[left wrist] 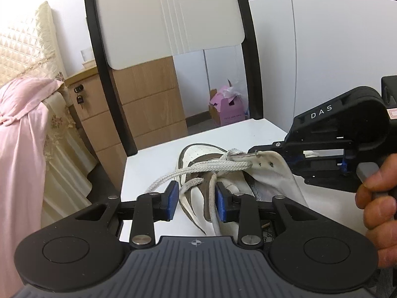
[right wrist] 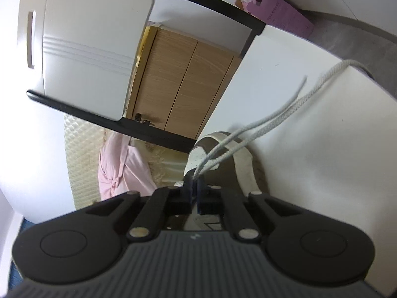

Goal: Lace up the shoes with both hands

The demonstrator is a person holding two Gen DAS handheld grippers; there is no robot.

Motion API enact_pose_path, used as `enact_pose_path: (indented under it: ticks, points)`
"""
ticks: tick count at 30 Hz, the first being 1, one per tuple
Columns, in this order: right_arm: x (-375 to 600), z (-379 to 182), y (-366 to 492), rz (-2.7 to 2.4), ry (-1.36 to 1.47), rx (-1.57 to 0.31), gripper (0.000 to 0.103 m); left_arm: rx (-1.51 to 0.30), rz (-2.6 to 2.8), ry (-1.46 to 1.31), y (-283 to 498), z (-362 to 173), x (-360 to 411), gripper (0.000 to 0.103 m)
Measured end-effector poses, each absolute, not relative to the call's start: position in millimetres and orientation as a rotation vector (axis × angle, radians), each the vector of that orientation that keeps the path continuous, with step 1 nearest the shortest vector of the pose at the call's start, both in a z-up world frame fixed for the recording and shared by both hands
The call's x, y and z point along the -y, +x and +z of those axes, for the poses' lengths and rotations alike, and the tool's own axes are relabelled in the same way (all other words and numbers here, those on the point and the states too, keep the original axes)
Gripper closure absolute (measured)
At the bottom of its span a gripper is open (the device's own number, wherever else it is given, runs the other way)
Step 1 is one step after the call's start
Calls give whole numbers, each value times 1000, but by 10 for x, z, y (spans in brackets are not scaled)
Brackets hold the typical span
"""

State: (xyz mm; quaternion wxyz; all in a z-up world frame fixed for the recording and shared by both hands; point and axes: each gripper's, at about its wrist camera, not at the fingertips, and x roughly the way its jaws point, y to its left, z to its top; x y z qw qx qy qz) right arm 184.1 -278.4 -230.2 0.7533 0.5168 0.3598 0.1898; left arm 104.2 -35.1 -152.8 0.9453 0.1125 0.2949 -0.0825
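Note:
A white and brown shoe (left wrist: 196, 152) lies on the white seat (left wrist: 148, 166) with its toe pointing away from me. My left gripper (left wrist: 197, 200) straddles the shoe's left eyelet flap (left wrist: 198, 198); its blue pads (left wrist: 171, 197) press the flap and a piece of lace from both sides. My right gripper (left wrist: 255, 152) comes in from the right, held by a hand (left wrist: 377, 198), above a white flap with holes (left wrist: 270, 171). In the right wrist view that gripper (right wrist: 194, 186) is shut on the grey-white lace (right wrist: 223, 149). Two strands run out from its pads across the shoe's toe (right wrist: 198, 154).
The shoe rests on a chair with a black frame (left wrist: 99, 57) and a white backrest (left wrist: 168, 12). Behind it stand a wooden drawer cabinet (left wrist: 148, 104) with keys and a pink box (left wrist: 228, 109) on the floor. A bed with pink cloth (left wrist: 22, 136) is at the left.

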Motion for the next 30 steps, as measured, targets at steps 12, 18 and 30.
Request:
enact_pose_path:
  ticks: [12, 18, 30]
  points:
    - [2984, -2141, 1789, 217, 936, -694, 101, -626, -98, 190, 993, -1483, 242, 91]
    - [3404, -2150, 1715, 78, 920, -648, 101, -634, -38, 184, 947, -1464, 120, 91]
    - [3938, -2085, 1485, -112, 918, -621, 101, -629, 46, 218, 921, -1453, 154, 91]
